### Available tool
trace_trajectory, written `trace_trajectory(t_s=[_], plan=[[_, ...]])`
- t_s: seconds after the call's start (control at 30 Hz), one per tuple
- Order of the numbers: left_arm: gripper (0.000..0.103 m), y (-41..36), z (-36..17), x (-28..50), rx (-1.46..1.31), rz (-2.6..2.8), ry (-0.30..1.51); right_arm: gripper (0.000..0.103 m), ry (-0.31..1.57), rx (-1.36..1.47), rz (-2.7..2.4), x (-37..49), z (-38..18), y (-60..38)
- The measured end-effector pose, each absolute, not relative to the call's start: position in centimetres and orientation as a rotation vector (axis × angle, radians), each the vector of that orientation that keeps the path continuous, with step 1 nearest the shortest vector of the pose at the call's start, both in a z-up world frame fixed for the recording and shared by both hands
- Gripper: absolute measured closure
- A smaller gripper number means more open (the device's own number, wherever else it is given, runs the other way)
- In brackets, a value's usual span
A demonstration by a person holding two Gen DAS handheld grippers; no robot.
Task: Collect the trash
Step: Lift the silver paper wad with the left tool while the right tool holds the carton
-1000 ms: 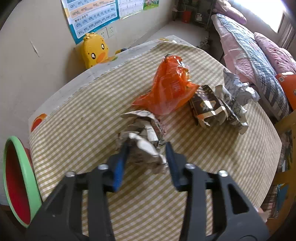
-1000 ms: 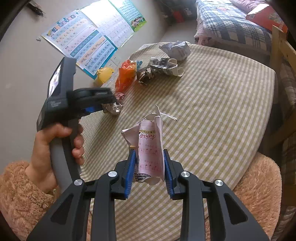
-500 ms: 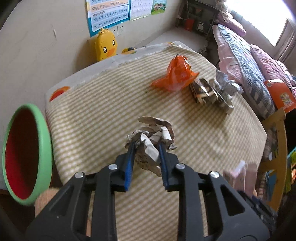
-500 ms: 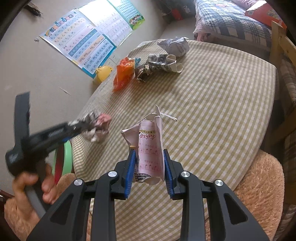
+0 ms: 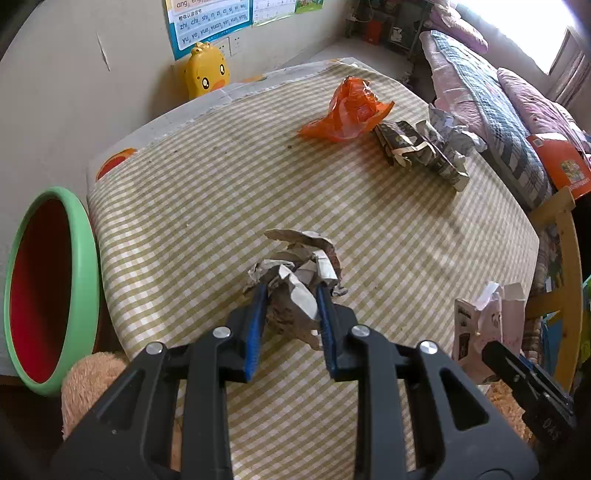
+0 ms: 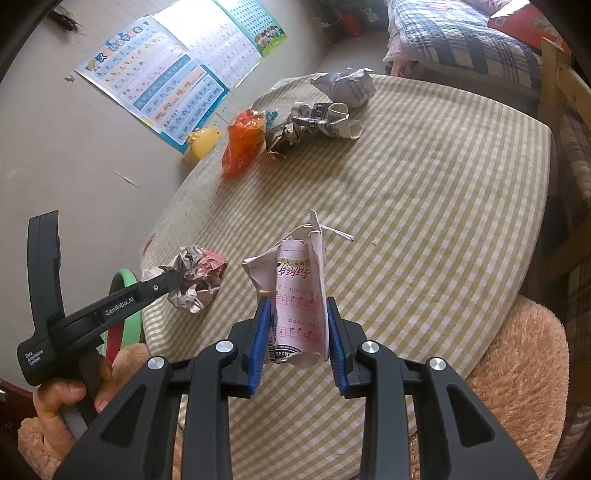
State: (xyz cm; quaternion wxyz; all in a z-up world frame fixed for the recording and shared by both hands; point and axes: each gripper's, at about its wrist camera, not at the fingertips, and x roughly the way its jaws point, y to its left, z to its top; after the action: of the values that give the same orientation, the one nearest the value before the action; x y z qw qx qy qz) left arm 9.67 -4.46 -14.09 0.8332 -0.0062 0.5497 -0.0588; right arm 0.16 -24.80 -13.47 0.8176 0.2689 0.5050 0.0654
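A crumpled grey-white paper wad (image 5: 295,280) hangs clamped above the checked table, near its edge. A crushed pink carton (image 6: 299,295) stands upright, pinched. An orange plastic bag (image 5: 351,110), flattened dark carton (image 5: 406,147) and crumpled printed paper (image 5: 452,133) lie clustered at the far side

Bright daylight, seemingly from a blown-out window (image 5: 532,33); sharp centre, fisheye-bent dark edges

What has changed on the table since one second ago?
The left claw closed on the crumpled paper ball, lifted it away from the orange bag and carried it toward the green-rimmed bin. The right claw stayed still, gripping the pink carton. The far trash has not moved.
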Motion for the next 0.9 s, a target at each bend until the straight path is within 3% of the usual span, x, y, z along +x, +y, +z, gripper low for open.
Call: trace_trajectory(t_s=[0.9], plan=[[0.08,-2.5,-11.2,7.9,-0.06,-0.104,1.071,0.074,1.07,0.552,0.143,0.3,-13.0,-24.3]])
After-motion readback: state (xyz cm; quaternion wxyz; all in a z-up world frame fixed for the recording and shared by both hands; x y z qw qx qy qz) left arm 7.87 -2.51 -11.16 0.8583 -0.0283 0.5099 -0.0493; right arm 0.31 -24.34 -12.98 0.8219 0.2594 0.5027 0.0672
